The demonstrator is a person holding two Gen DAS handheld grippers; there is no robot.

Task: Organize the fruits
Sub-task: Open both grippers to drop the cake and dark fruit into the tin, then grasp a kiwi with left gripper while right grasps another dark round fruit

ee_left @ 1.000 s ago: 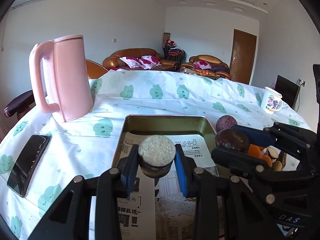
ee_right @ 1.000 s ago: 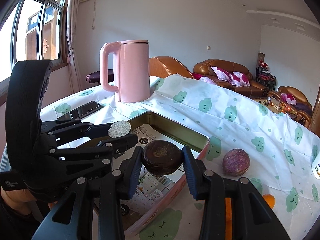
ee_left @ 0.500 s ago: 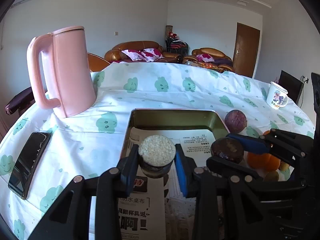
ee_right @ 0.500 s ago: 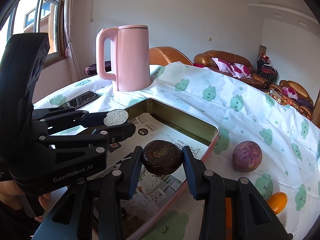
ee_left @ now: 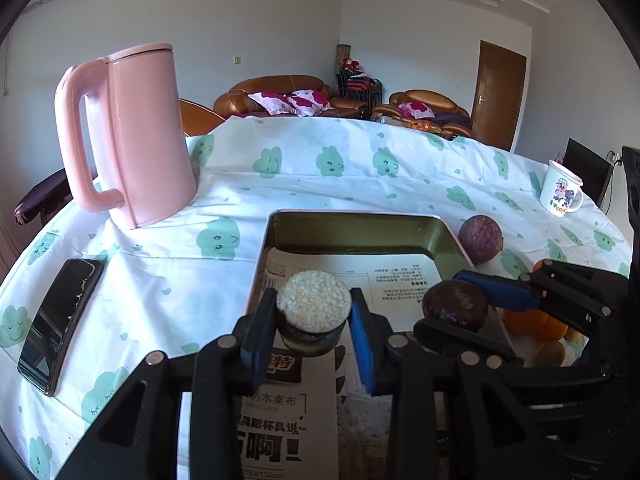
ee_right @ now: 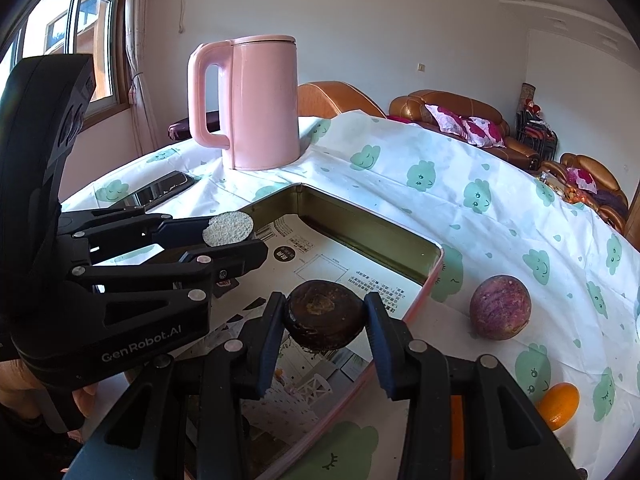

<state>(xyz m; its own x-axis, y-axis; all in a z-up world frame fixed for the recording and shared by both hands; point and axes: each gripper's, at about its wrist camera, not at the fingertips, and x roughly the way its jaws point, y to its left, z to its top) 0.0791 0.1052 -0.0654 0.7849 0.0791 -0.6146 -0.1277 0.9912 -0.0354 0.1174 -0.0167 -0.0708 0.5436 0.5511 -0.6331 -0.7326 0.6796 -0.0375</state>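
A living room with brown sofas and white walls is filling the background; in front, a round table is wearing a white tablecloth (ee_left: 320,184) printed with green clouds. A rectangular metal tray (ee_left: 352,232) lined with printed paper is sitting on the cloth, both grippers hanging over its near half.

Left wrist view: the left gripper (ee_left: 314,334) is clamping a round, flat piece with a pale grainy top and dark sides (ee_left: 314,306), jaws closed against its two sides. To its right, the right gripper (ee_left: 456,308) is reaching in from the side, carrying a dark brown round fruit (ee_left: 456,306). This view alone is showing a white cartoon mug (ee_left: 560,194) at the far right of the table, a brown door behind it, and orange fruits (ee_left: 532,322) partly hidden behind the right gripper. A black phone (ee_left: 60,316) is lying flat at the left edge, seen nearly in full here.

Right wrist view: the right gripper (ee_right: 325,332) is pinching the dark brown fruit (ee_right: 325,320), jaws pressing on both sides, above the paper liner. The left gripper (ee_right: 228,236) is appearing side-on with the grainy-topped piece (ee_right: 228,228). Only this view is showing the window at left and one orange fruit (ee_right: 558,404) unobstructed on the cloth.

Both views: a purple mottled fruit (ee_right: 500,306) is resting on the cloth just beside the tray's right wall, outside it. A pink kettle (ee_right: 256,102) is standing upright beyond the tray's far left corner.
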